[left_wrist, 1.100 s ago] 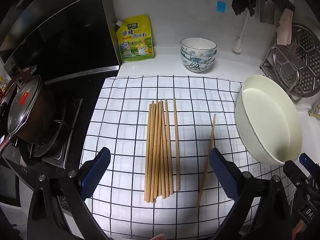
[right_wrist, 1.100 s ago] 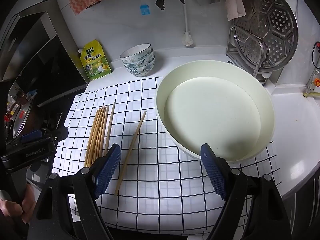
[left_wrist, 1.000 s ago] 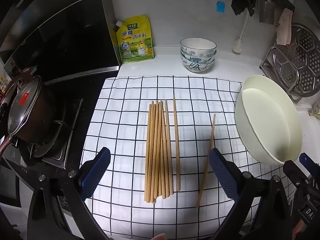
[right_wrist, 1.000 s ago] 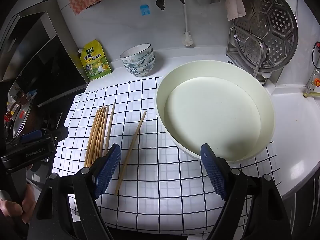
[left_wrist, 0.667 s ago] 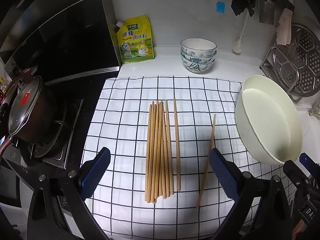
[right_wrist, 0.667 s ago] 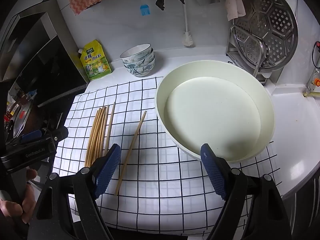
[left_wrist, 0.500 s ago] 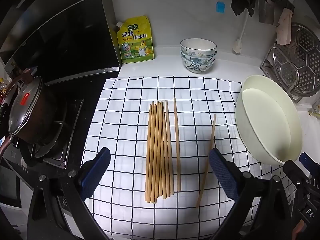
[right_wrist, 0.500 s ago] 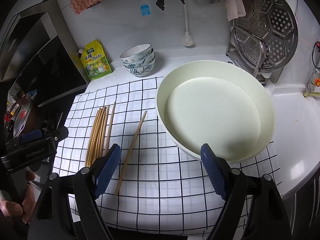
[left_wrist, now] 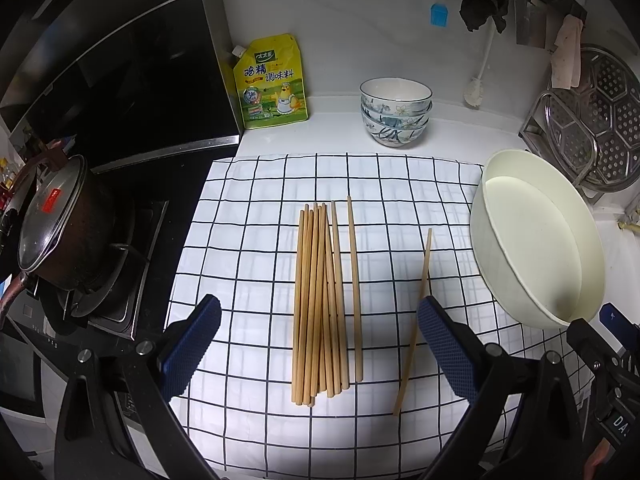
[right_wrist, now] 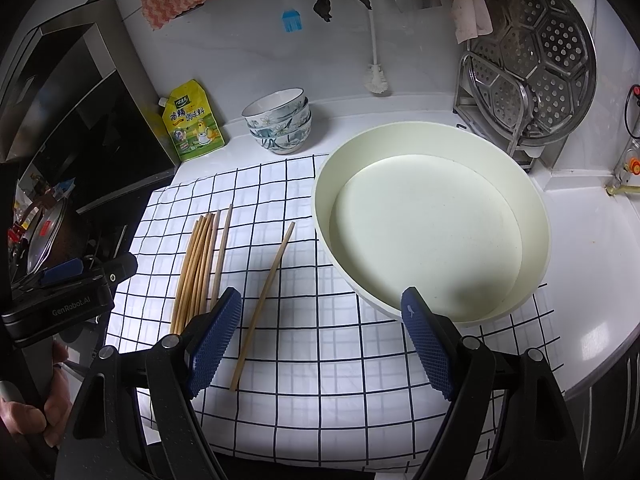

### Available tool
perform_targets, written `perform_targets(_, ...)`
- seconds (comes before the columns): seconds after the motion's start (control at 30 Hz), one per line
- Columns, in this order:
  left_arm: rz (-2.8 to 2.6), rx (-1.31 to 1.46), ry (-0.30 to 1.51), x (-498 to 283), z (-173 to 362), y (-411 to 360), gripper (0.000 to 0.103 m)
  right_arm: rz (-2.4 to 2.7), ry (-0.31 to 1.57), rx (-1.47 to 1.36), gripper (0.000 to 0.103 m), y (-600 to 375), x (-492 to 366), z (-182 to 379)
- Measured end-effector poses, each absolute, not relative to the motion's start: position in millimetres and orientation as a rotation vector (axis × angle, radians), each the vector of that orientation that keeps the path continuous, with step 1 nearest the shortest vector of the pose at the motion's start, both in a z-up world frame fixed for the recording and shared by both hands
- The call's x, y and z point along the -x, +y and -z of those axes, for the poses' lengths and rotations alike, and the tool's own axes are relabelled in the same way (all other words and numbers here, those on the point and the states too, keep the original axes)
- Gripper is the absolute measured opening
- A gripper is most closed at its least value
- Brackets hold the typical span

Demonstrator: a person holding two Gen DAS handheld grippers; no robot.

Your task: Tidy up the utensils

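Left wrist view: left gripper [left_wrist: 318, 342] hangs w/ blue-padded fingers [left_wrist: 192, 344] spread wide, grasping nothing, above a white black-grid cloth [left_wrist: 248, 240]. A bundle of light wooden chopsticks [left_wrist: 318, 300] lies mid-cloth, pointing near-to-far; one separate chopstick [left_wrist: 354, 288] just right of it, and a lone slanted chopstick [left_wrist: 414, 320] further right, apart from both. Big round cream basin [left_wrist: 500, 280] at right, stacked blue-patterned bowls [left_wrist: 395, 112] far, yellow seasoning pouch [left_wrist: 272, 82] far left, lidded dark pot [left_wrist: 60, 224] on the stove at left. Right wrist view: right gripper [right_wrist: 320, 332] also released – pads wide apart, nothing between. The slanted chopstick [right_wrist: 264, 304] lies between the bundle [right_wrist: 194, 268] and the basin [right_wrist: 320, 216], touching neither; a perforated steel steamer tray [right_wrist: 536, 52] stands far right.
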State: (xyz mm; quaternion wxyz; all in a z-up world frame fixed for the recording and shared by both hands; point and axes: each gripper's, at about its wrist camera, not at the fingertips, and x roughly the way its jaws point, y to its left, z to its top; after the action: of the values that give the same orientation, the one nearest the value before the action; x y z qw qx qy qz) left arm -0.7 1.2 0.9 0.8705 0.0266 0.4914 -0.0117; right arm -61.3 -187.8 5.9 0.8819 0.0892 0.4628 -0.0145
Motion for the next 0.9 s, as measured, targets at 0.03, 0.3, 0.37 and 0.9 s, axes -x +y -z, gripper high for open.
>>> perform_targets(0.03, 0.023, -0.057, 1.028, 0.9, -0.7, -0.1, 0.097, 0.03, 0.964, -0.186, 0.078, -187.8, 61.5, -6.0)
perform_targets(0.3, 0.022, -0.058, 1.027, 1.1, -0.8, -0.5, 0.097, 0.03, 0.963, -0.185, 0.078, -187.0, 62.2, -6.6)
perform_targets(0.37, 0.022, -0.058, 1.027, 1.1, -0.7, -0.5, 0.097, 0.03, 0.963, -0.186, 0.078, -186.8, 62.3, -6.9)
perform_targets(0.9, 0.022, -0.059, 1.026, 1.5, -0.8, -0.7, 0.097, 0.031, 0.961, -0.187, 0.078, -185.7, 62.5, -6.9)
